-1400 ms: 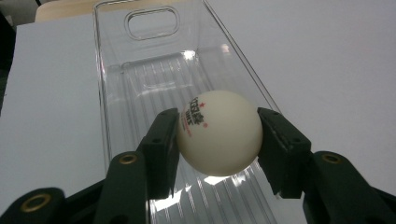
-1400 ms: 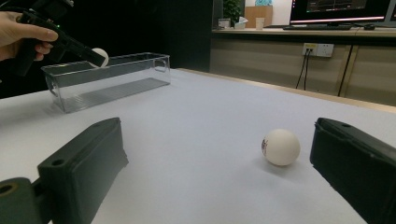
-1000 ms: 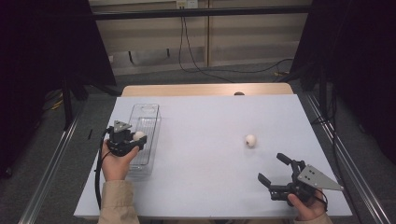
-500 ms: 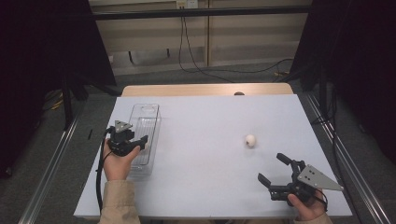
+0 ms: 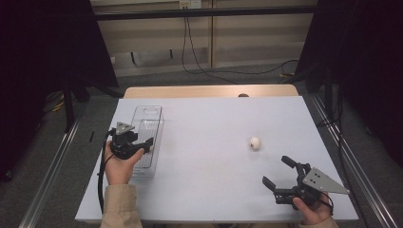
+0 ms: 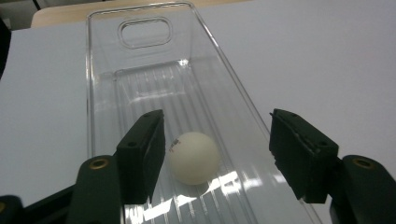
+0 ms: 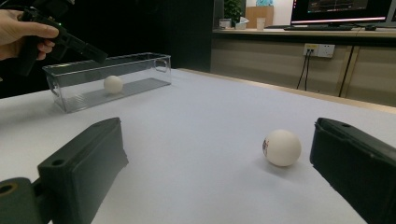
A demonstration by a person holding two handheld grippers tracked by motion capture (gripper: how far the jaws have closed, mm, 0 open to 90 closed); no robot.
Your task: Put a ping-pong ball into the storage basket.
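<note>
With the left tongs (image 6: pixel 215 158) just spread apart and the ball (image 6: pixel 194 157) free in the clear bin (image 6: pixel 140 35) below them, lift straight up, while the gaping right tongs (image 7: pixel 210 172) close squarely on the desk (image 5: pixel 214 128) ball (image 7: pixel 281 147) ahead.

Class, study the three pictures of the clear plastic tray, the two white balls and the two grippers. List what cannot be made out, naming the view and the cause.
- Printed mark on the white ball on the table: right gripper view, too small to read.
- Ball inside the clear plastic tray: high view, the left gripper covers it.
- Mark on the ball in the tray: left gripper view, partly behind a finger.
- Tray's near end: left gripper view, cut off by the bottom edge.
</note>
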